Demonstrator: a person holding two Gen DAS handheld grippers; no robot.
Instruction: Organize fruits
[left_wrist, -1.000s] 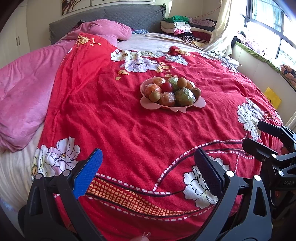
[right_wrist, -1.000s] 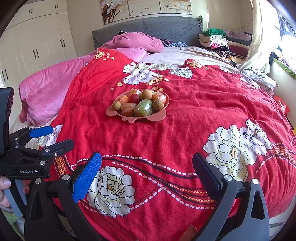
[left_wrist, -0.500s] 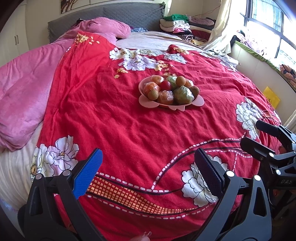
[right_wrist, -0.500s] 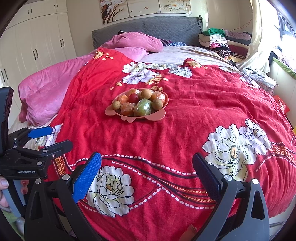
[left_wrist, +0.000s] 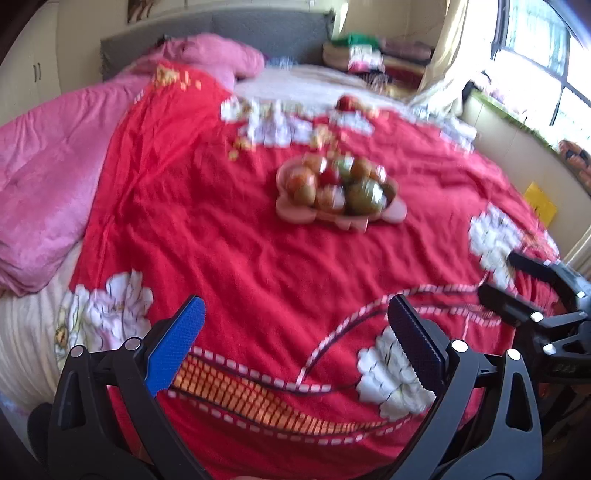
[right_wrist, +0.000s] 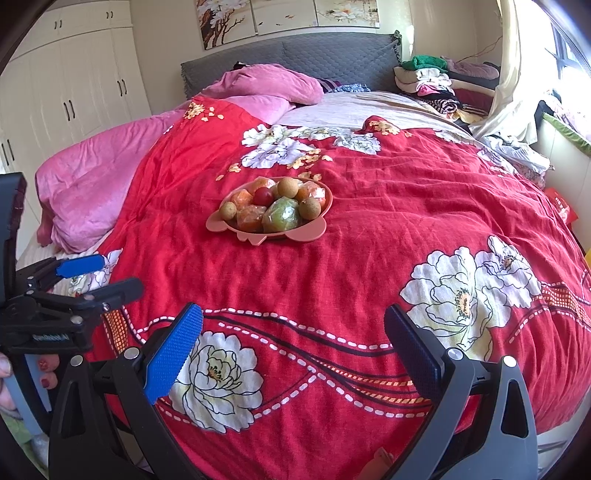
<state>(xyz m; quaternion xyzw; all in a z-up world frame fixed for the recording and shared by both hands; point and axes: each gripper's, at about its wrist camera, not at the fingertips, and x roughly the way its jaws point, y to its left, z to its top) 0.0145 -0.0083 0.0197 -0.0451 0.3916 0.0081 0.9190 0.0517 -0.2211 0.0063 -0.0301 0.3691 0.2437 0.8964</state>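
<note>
A pink plate (right_wrist: 312, 230) sits mid-bed on the red floral quilt (right_wrist: 332, 277), piled with fruit: a wrapped green one (right_wrist: 283, 218), wrapped orange ones (right_wrist: 249, 218), a small red one (right_wrist: 263, 195) and round brown ones (right_wrist: 288, 187). The plate also shows, blurred, in the left wrist view (left_wrist: 295, 212). My left gripper (left_wrist: 295, 343) is open and empty over the quilt's near edge. My right gripper (right_wrist: 293, 345) is open and empty, also near the front edge. Each gripper shows at the side of the other's view.
A pink blanket (right_wrist: 92, 184) lies along the bed's left side, with a pink pillow (right_wrist: 269, 85) at the grey headboard (right_wrist: 295, 55). Folded clothes (right_wrist: 424, 79) are stacked at the back right. White wardrobes (right_wrist: 66, 85) stand at left.
The left wrist view has turned blurry and shifted, the plate sitting a little lower and the view tilted. The right gripper has edged slightly forward. Both stay open.
</note>
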